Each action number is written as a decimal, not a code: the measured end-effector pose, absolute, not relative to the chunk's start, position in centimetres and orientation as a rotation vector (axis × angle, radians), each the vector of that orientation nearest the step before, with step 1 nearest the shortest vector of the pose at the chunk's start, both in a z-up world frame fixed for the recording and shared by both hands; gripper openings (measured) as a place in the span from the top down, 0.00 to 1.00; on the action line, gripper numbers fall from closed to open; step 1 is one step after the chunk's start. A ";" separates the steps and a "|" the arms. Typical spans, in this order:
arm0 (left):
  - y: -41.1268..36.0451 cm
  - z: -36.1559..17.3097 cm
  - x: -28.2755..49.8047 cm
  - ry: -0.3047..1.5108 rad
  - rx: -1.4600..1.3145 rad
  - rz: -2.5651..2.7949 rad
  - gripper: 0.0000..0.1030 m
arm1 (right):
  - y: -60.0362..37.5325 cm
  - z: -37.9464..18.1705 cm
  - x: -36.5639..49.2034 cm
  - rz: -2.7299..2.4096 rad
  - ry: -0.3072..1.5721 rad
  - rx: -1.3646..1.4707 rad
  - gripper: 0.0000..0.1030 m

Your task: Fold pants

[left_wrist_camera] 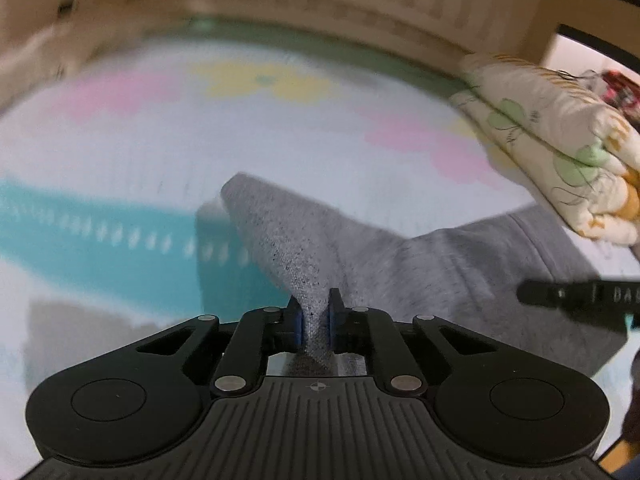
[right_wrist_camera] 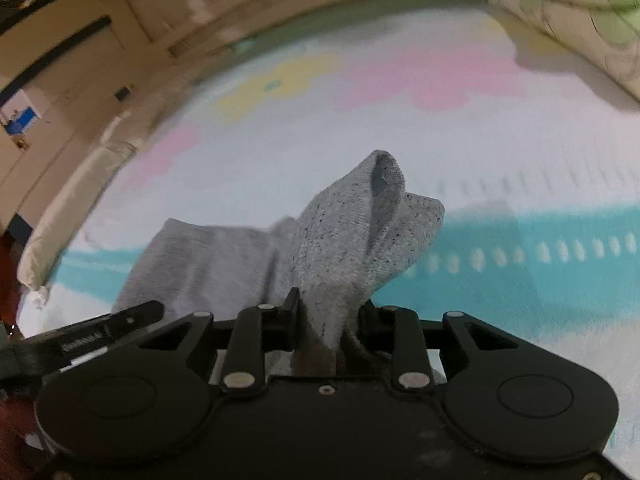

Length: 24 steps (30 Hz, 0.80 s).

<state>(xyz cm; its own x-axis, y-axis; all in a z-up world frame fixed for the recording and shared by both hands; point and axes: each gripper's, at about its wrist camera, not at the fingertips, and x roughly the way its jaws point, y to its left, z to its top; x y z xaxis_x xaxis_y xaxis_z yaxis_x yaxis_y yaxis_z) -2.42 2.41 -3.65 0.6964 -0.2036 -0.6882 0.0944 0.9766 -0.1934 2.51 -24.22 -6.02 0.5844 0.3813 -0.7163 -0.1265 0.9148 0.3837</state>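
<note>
Grey pants [left_wrist_camera: 420, 264] lie on a pale bedsheet with pink, yellow and teal print [left_wrist_camera: 160, 140]. My left gripper [left_wrist_camera: 315, 316] is shut on a raised edge of the grey fabric, which rises in a ridge ahead of the jaws. In the right wrist view my right gripper [right_wrist_camera: 330, 312] is shut on another bunched part of the pants [right_wrist_camera: 340, 236], with a hem opening sticking up. The rest of the fabric trails left on the sheet [right_wrist_camera: 480, 140]. Each gripper shows in the other's view, as a black bar at the right edge [left_wrist_camera: 576, 300] and at the left [right_wrist_camera: 100, 332].
A folded floral quilt [left_wrist_camera: 560, 140] sits on the bed at the right, touching the pants' far edge; it also shows in the right wrist view [right_wrist_camera: 580, 20]. A wooden bed frame [left_wrist_camera: 320, 0] runs along the back. A white pillow [right_wrist_camera: 68, 208] lies at the left bed edge.
</note>
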 end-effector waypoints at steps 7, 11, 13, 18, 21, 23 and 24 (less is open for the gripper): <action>5.4 0.1 2.2 0.691 -0.113 -0.086 0.90 | -20.5 -2.2 7.0 0.385 0.803 0.297 0.73; 7.4 1.3 6.8 0.660 -0.053 -0.041 0.90 | -18.0 -1.3 12.3 0.434 0.754 0.300 0.73; 8.6 0.4 8.8 0.696 -0.064 -0.017 0.88 | -17.1 -1.7 14.7 0.435 0.752 0.319 0.73; 11.5 -6.3 11.5 0.941 -0.159 0.142 0.82 | -16.1 -6.9 20.0 0.276 0.873 0.256 0.63; 12.2 -9.4 9.7 0.953 -0.182 0.138 0.77 | -17.4 -11.2 20.6 0.172 0.941 0.175 0.52; 11.5 -9.3 9.2 0.939 -0.101 0.141 0.72 | -18.8 -11.6 20.6 0.187 0.934 0.257 0.53; 11.2 -9.0 9.0 0.939 -0.065 0.135 0.72 | -19.0 -11.3 20.7 0.191 0.937 0.265 0.53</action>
<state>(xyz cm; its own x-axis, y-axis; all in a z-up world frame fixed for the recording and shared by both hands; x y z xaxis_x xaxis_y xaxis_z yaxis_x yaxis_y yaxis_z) 9.02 11.25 -9.04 0.5826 0.0873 -0.8080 -0.1439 0.9896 0.0031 20.69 -18.98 -11.34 0.5794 0.2751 -0.7672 -0.0464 0.9509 0.3059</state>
